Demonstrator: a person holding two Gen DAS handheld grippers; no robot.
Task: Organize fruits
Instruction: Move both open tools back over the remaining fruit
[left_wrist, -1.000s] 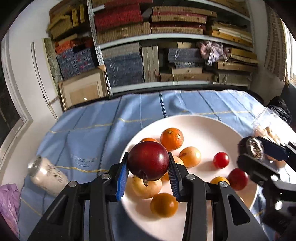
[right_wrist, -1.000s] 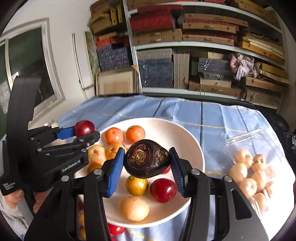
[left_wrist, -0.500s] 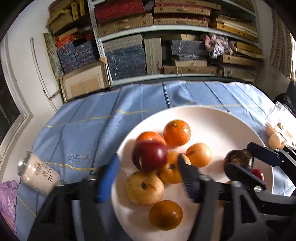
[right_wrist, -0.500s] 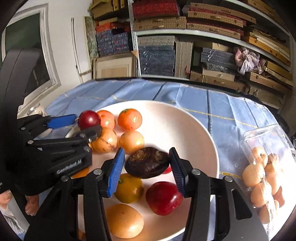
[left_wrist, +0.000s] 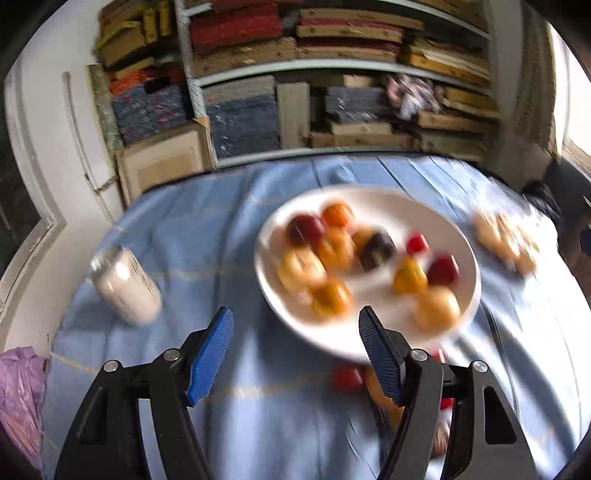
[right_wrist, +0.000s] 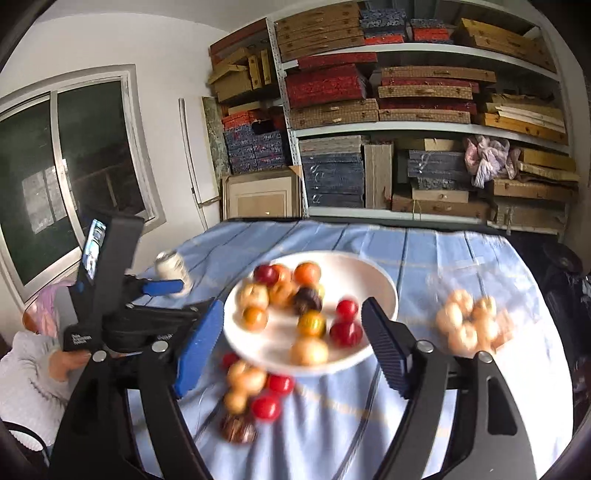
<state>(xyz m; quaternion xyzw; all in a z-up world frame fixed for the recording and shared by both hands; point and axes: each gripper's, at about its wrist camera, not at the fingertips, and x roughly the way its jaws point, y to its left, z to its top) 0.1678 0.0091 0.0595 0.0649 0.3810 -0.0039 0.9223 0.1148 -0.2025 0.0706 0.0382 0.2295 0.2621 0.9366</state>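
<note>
Your left wrist camera looks forward and down over the counter (left_wrist: 229, 221) toward the shelves (left_wrist: 332, 70); the picture is blurred. Your right one sits higher and farther back, facing the same wall. Both share the white plate (left_wrist: 369, 199) (right_wrist: 369, 269), the can (left_wrist: 127, 290) (right_wrist: 173, 267) and the shelves (right_wrist: 424, 129).

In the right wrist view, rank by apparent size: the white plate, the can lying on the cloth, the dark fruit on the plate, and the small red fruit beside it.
1. white plate
2. can, though it lies farther back
3. dark fruit
4. small red fruit

The last two are blurred and close in size.
</note>
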